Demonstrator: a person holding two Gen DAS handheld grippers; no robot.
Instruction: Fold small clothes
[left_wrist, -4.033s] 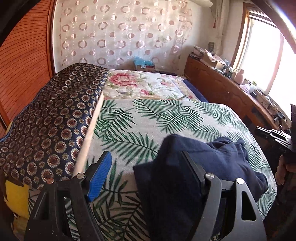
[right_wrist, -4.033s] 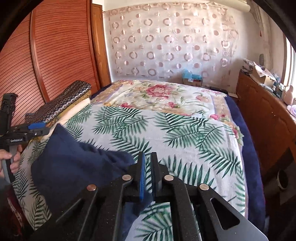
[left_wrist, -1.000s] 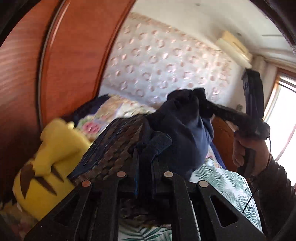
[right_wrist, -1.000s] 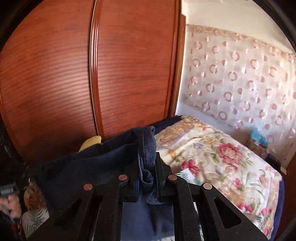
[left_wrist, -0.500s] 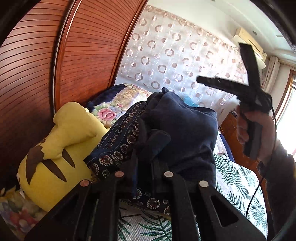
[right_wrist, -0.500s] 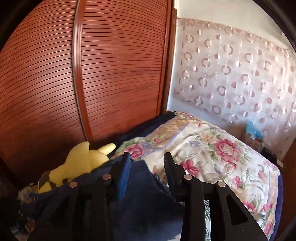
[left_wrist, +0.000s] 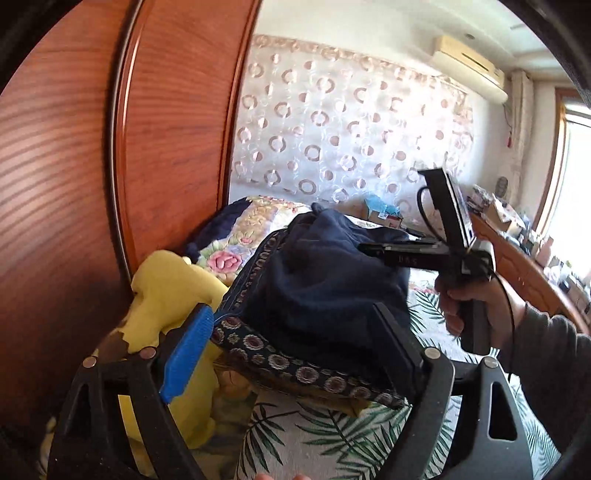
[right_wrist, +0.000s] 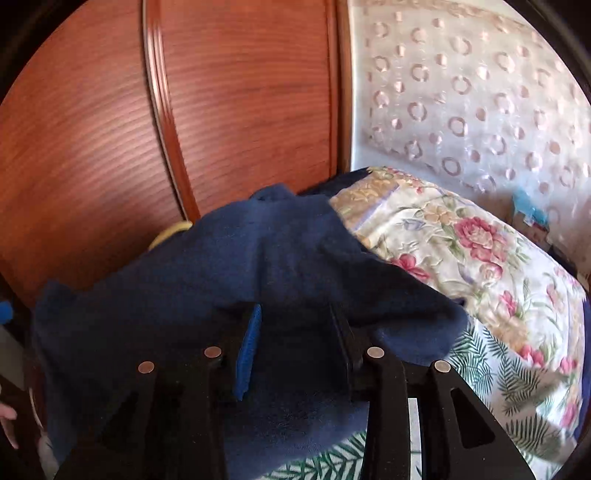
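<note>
A folded navy blue garment (left_wrist: 325, 280) lies on top of a dark patterned cushion (left_wrist: 295, 365) at the left side of the bed. My left gripper (left_wrist: 291, 332) is open, its fingers wide apart just in front of the garment, holding nothing. My right gripper (right_wrist: 295, 332) is open right over the same garment (right_wrist: 221, 280), its jaws parted and empty. In the left wrist view the right gripper (left_wrist: 369, 246) reaches in from the right above the garment.
A yellow plush toy (left_wrist: 166, 295) sits left of the cushion against the red-brown wooden wardrobe (left_wrist: 110, 166). The bed has a palm-leaf sheet (left_wrist: 332, 435) and a floral cover (right_wrist: 461, 240). A wooden sideboard (left_wrist: 535, 273) with clutter runs along the right.
My left gripper has let go of the navy garment and opened wide. The garment now rests on the patterned cushion. The right gripper, open since half a second ago, has lowered over the garment.
</note>
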